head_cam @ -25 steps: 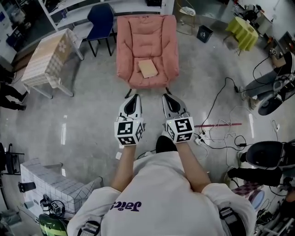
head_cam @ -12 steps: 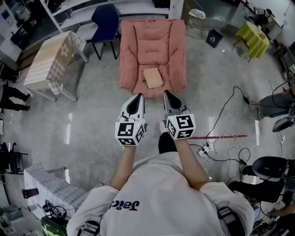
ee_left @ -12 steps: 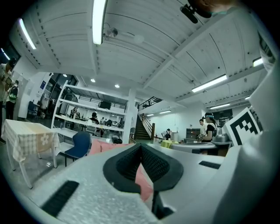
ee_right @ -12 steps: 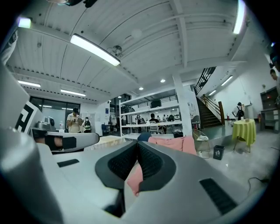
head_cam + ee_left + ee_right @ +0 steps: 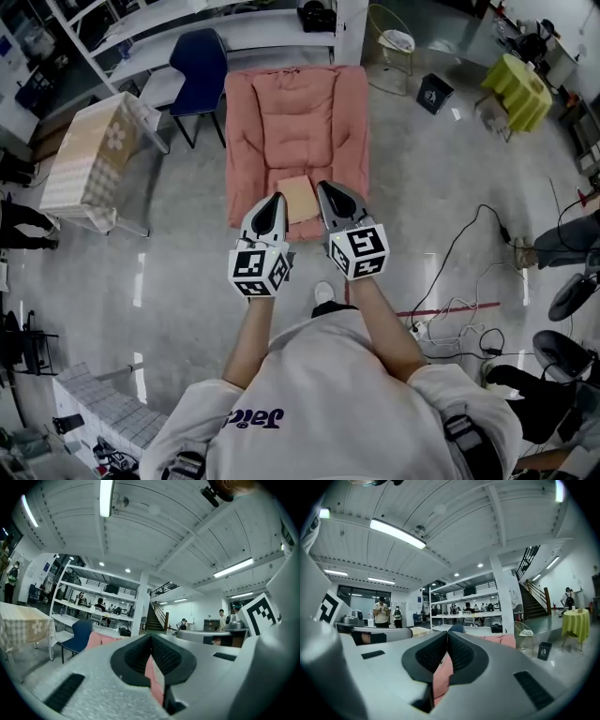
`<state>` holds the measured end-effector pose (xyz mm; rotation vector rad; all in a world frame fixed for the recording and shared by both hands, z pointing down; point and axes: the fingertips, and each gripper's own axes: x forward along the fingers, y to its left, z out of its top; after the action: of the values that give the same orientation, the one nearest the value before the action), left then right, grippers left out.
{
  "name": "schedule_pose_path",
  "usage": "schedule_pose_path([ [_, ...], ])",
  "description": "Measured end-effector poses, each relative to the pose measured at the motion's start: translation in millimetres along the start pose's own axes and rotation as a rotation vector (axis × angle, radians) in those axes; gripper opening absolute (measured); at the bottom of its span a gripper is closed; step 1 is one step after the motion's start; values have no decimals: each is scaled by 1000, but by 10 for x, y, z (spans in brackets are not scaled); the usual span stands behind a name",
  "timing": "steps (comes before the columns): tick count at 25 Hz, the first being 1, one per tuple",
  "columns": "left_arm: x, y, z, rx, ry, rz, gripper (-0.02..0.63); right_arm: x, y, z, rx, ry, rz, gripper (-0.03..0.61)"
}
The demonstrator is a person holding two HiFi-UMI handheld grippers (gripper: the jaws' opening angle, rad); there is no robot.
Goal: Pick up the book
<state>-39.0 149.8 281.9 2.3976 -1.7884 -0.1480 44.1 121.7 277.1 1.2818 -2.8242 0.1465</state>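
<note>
A tan book (image 5: 298, 199) lies flat on the front of the seat of a pink armchair (image 5: 295, 122) in the head view. My left gripper (image 5: 274, 201) hangs just left of the book, above the seat's front edge, jaws shut and empty. My right gripper (image 5: 325, 187) is just right of the book, also shut with nothing in it. Both point level toward the chair. In the left gripper view the closed left gripper (image 5: 151, 639) shows pink cushion (image 5: 96, 640) beyond it. In the right gripper view the right gripper (image 5: 446, 637) is closed, pink armchair (image 5: 502, 640) to its right; the book is hidden.
A blue chair (image 5: 198, 67) and a checked-cloth table (image 5: 89, 159) stand left of the armchair. White shelving (image 5: 234, 28) runs behind it. Cables (image 5: 459, 291) trail over the floor at right, by a yellow table (image 5: 517, 89) and a wire stool (image 5: 394, 42). A tiled box (image 5: 103, 412) sits lower left.
Both grippers have advanced toward the armchair, from over bare floor to either side of the book at the seat's front edge. They stay shut throughout.
</note>
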Motion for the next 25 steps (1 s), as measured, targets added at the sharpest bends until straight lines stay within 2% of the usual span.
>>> schedule_pose_path([
  [4, 444, 72, -52, -27, 11, 33, 15, 308, -459, -39, 31, 21, 11, 14],
  [8, 685, 261, -243, -42, 63, 81, 15, 561, -775, -295, 102, 80, 16, 14],
  [12, 816, 539, -575, -92, 147, 131, 15, 788, -790, -646, 143, 178, 87, 14],
  [15, 922, 665, -824, -124, 211, 138, 15, 917, -807, -895, 165, 244, 116, 14],
  [22, 1316, 929, -1548, -197, 378, 132, 17, 1222, -1037, -1568, 257, 397, 115, 15],
  [25, 1472, 1058, -1865, -231, 448, 119, 17, 1380, -1167, -1855, 276, 458, 90, 15],
])
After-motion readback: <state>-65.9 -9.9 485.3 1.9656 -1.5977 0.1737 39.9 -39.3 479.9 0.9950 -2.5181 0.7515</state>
